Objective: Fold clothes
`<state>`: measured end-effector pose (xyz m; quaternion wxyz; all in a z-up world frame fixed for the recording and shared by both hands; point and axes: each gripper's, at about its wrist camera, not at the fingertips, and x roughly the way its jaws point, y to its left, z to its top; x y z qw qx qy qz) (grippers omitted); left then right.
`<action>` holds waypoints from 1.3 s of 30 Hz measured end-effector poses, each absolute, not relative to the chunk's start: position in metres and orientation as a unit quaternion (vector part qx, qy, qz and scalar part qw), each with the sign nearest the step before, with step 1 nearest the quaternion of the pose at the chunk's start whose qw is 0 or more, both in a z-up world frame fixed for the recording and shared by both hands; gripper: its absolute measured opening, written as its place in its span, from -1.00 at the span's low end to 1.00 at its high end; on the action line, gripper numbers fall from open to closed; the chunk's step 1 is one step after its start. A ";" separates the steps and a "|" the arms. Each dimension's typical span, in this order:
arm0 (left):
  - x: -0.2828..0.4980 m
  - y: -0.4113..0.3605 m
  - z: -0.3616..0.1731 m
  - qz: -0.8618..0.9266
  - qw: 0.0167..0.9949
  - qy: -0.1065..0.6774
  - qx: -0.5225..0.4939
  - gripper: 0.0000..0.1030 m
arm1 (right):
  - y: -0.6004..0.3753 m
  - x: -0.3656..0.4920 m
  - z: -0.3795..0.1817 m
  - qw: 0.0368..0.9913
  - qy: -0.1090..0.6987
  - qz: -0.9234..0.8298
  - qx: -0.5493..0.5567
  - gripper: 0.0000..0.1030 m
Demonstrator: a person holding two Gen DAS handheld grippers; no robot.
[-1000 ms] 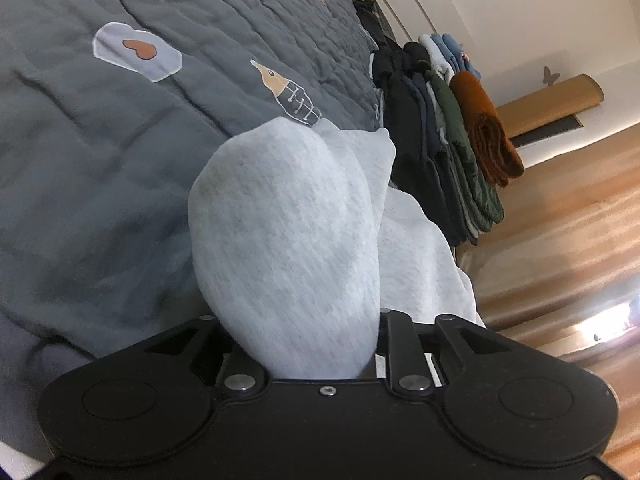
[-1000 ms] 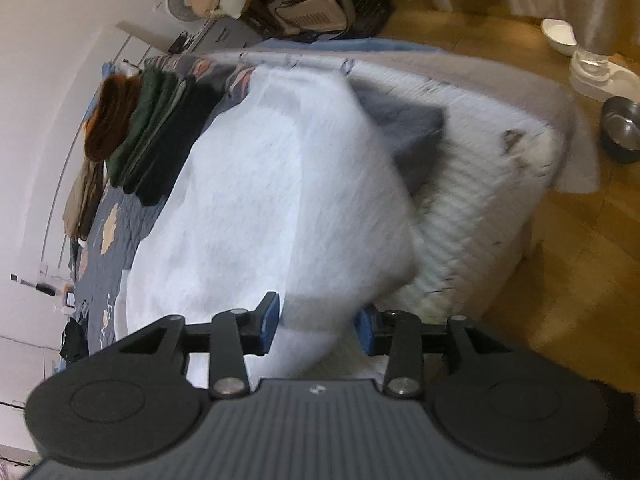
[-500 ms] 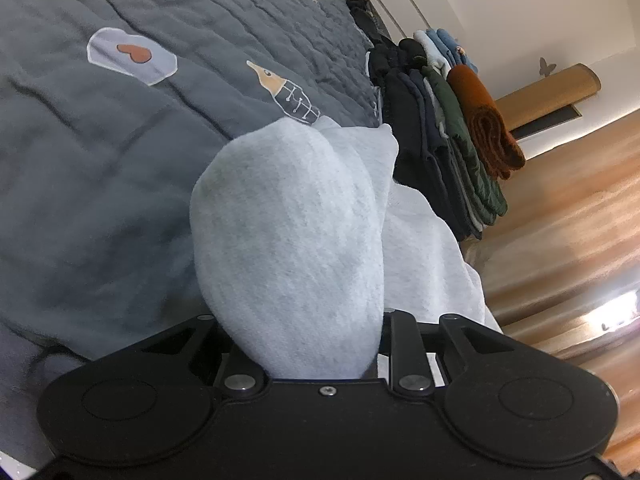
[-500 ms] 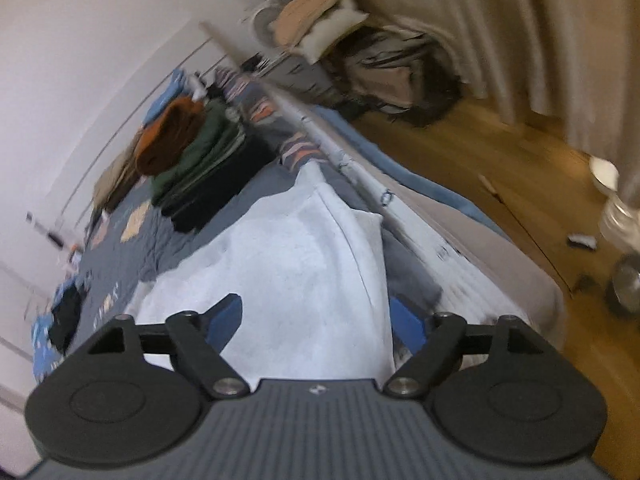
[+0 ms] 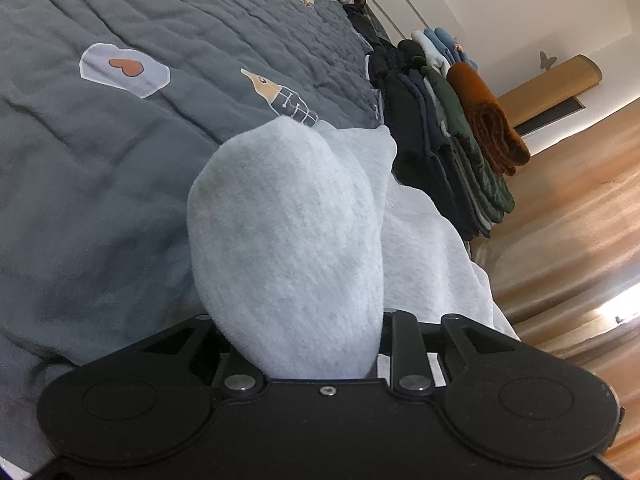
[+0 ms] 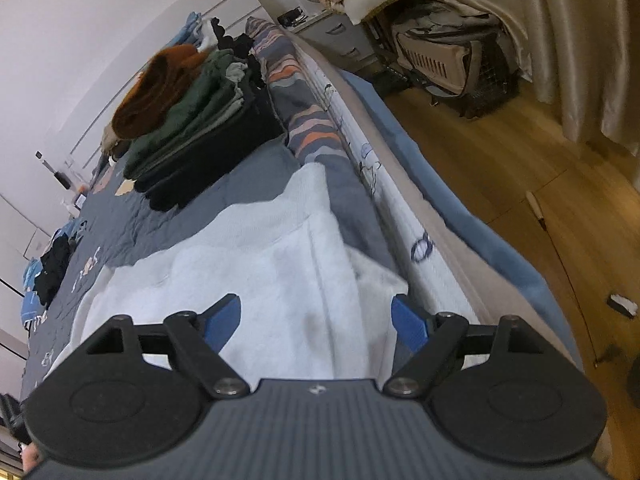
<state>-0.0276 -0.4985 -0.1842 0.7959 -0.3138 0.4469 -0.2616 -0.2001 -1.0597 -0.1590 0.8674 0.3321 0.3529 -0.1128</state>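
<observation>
1. Left wrist view: the left gripper (image 5: 298, 344) is clamped on a bulging fold of the light grey garment (image 5: 288, 232), which fills the narrow gap between its jaws and hides the fingertips.
2. From that bunch the garment trails off to the right, over the grey quilt (image 5: 120, 168) that covers the bed.
3. The quilt carries printed patches, among them a pale one with a red heart (image 5: 125, 67).
4. Beyond the garment a stack of folded clothes (image 5: 448, 148) stands on the quilt, dark pieces at the bottom, green ones above and a rust-brown one (image 5: 486, 116) on top.
5. Right wrist view: the right gripper (image 6: 316, 320) hangs with its jaws wide apart; its blue pads (image 6: 408, 322) touch no cloth.
6. Under and ahead of it the same garment (image 6: 260, 280) lies spread on the quilt (image 6: 160, 216), close to the bed's edge (image 6: 384, 208).
7. The folded stack (image 6: 200, 128) sits farther along the bed, apart from the garment.
8. To the right a wooden floor (image 6: 500, 168) runs along the bed, with a curtain (image 6: 568, 40) and a pet carrier (image 6: 444, 56) beyond it.
</observation>
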 end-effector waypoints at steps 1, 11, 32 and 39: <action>-0.028 -0.499 -0.184 -0.260 0.797 0.446 -0.314 -0.50 | -1.062 -0.195 -0.164 0.865 0.357 -0.111 0.335 0.59; -0.033 -0.505 -0.183 -0.239 0.806 0.438 -0.317 -0.49 | -1.073 -0.164 -0.187 0.865 0.375 -0.085 0.322 0.69; -0.037 -0.508 -0.185 -0.218 0.816 0.428 -0.322 -0.47 | -1.074 -0.139 -0.196 0.861 0.366 0.014 0.352 0.68; -0.035 -0.512 -0.185 -0.215 0.816 0.431 -0.320 -0.47 | -1.064 -0.144 -0.178 0.874 0.358 0.022 0.327 -0.66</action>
